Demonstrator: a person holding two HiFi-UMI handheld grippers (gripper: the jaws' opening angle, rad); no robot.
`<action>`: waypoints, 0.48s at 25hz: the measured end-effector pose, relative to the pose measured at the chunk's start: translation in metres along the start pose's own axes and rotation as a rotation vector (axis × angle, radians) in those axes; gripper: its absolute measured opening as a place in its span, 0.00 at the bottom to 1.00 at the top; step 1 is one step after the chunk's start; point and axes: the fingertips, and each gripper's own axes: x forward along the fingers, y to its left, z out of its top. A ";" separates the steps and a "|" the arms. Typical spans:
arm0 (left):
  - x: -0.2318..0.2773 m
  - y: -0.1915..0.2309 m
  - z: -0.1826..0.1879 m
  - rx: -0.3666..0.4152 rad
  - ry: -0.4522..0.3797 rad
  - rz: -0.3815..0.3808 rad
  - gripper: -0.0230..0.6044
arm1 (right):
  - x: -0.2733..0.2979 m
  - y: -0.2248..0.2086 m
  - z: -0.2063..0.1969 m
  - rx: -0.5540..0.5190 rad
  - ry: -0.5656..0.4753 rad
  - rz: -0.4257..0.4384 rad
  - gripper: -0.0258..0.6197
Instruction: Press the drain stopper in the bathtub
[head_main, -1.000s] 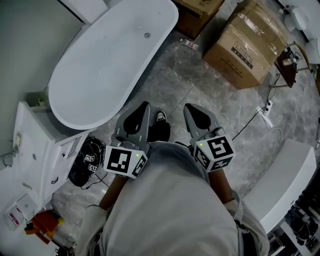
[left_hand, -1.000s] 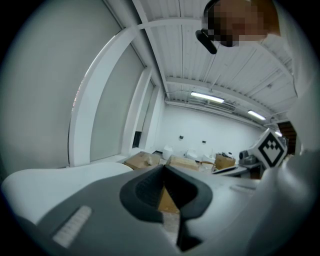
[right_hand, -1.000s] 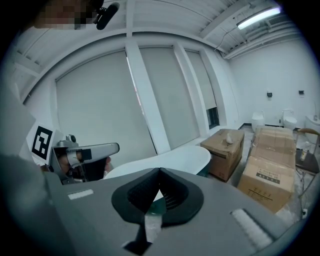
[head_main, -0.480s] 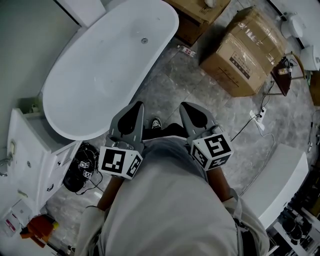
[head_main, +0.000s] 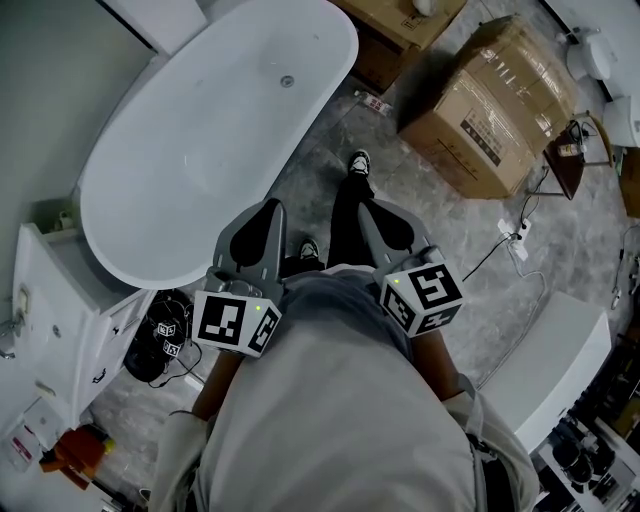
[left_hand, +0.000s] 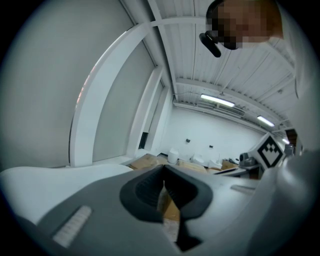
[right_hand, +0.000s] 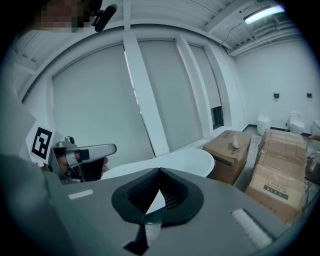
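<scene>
White tub: my approach step.
Stopper: unpressed; next I reach it.
Left gripper, right gripper: jaws together, empty.

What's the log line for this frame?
left gripper shut, empty | right gripper shut, empty | drain stopper untouched, at bathtub far end | both grippers far from stopper

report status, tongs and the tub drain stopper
Left tongs shut, empty. Right tongs shut, empty. Drain stopper at far end of bathtub, not yet reached. Nothing lying over it.
</scene>
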 end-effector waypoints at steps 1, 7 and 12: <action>0.009 0.002 0.002 0.004 -0.001 0.006 0.04 | 0.006 -0.008 0.004 0.000 -0.002 0.005 0.04; 0.083 0.016 0.019 0.120 -0.024 0.077 0.04 | 0.060 -0.070 0.037 -0.009 -0.006 0.053 0.04; 0.164 0.042 0.041 0.078 -0.030 0.147 0.04 | 0.119 -0.135 0.082 -0.029 0.008 0.105 0.04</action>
